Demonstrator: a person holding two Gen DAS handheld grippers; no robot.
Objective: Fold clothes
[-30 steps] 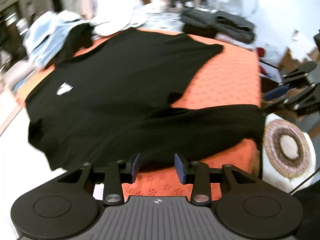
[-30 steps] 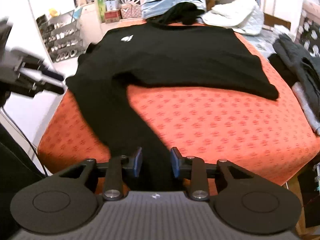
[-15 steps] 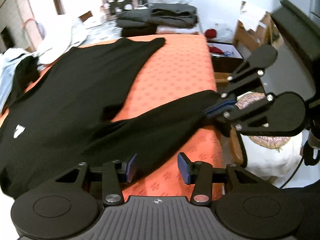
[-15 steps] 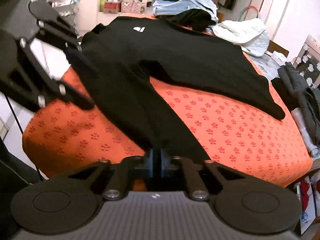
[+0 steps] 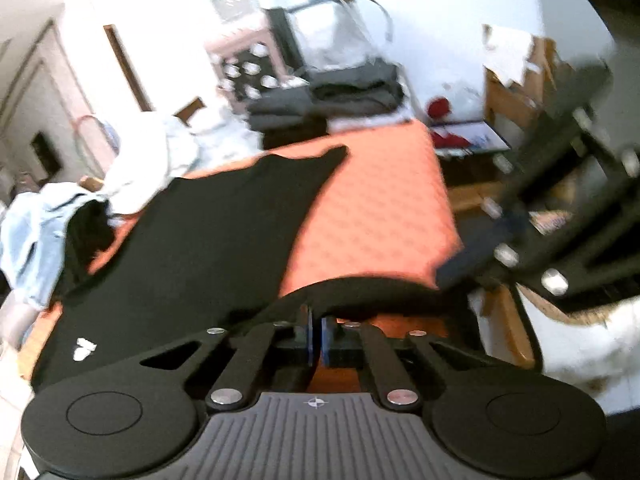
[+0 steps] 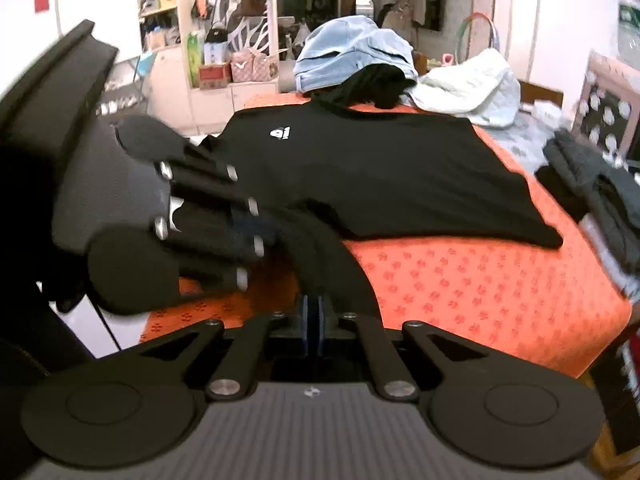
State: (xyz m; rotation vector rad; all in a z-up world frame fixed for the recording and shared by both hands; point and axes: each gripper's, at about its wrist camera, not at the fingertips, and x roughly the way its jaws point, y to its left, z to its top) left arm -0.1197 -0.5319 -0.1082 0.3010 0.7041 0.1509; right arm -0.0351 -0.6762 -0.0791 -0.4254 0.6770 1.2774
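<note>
A black long-sleeved shirt [image 6: 372, 176] with a small white chest logo lies spread on the orange patterned table cover [image 6: 480, 280]. One sleeve [image 6: 336, 264] runs from the body to the near edge. My right gripper [image 6: 313, 322] is shut on the sleeve's end. The left gripper [image 5: 315, 336] is shut on the same sleeve [image 5: 360, 292] further up, near the body [image 5: 200, 240]. In the right wrist view the left gripper [image 6: 256, 232] shows at the left, its tips on the sleeve. In the left wrist view the right gripper [image 5: 472, 264] is blurred at the right.
A pile of light-blue denim [image 6: 352, 52], a dark garment and a white quilted item [image 6: 468, 88] sits at the table's far end. Folded dark clothes [image 6: 600, 196] are stacked past the right edge. Shelves and a cabinet [image 6: 208, 60] line the back wall.
My left gripper has closed on the sleeve; it was open half a second ago. The right gripper closed earlier, and both have lifted the sleeve off the table edge.
</note>
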